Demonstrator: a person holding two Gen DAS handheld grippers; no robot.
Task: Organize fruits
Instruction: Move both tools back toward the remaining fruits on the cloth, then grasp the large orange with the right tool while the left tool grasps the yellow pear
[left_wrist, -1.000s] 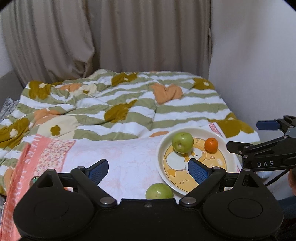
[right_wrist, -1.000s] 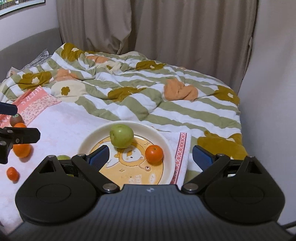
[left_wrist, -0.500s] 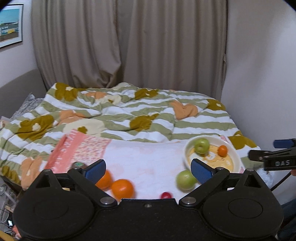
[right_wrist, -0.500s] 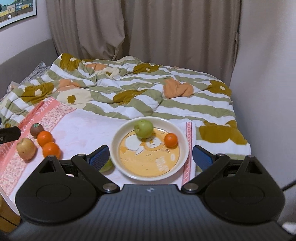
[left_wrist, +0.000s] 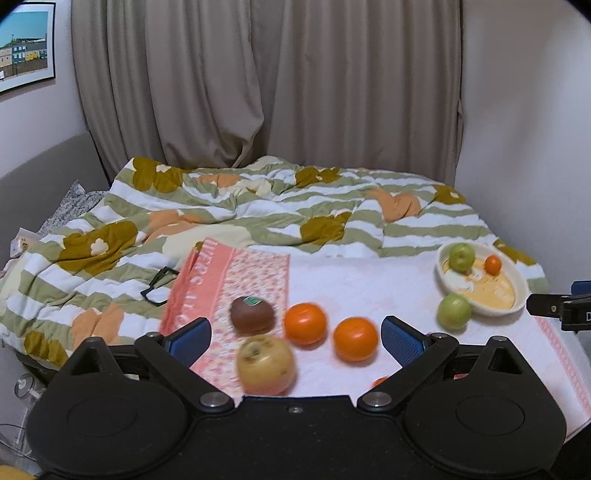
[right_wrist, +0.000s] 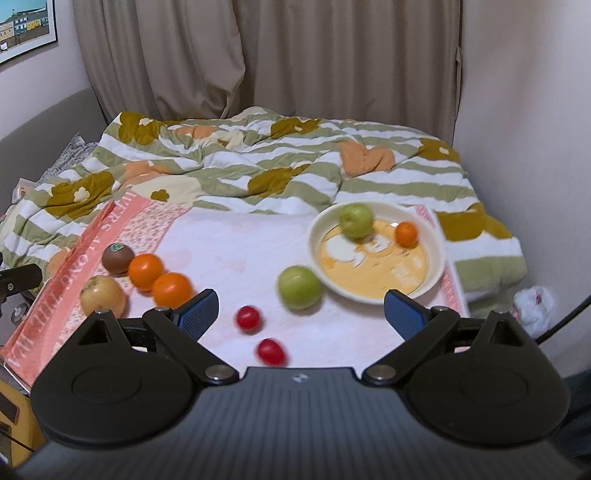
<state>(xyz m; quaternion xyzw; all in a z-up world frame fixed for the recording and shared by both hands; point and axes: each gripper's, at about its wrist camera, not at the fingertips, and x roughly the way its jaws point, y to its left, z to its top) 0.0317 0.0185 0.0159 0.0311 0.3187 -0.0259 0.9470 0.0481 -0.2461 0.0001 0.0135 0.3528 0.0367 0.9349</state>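
Hovering with fingers apart and empty, the left gripper (left_wrist: 295, 338) lies nearest the yellow fruit (left_wrist: 266, 364), while the right gripper (right_wrist: 301, 314) faces the plate (right_wrist: 439, 266).

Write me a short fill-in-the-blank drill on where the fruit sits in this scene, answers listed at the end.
1. The plate holds a green apple and a small ____ fruit.
2. The second green apple lies ____ the plate, beside its rim.
3. The kiwi carries a ____ sticker.
4. Near the right gripper lie ____ small red fruits.

Missing words: orange; outside; green; two
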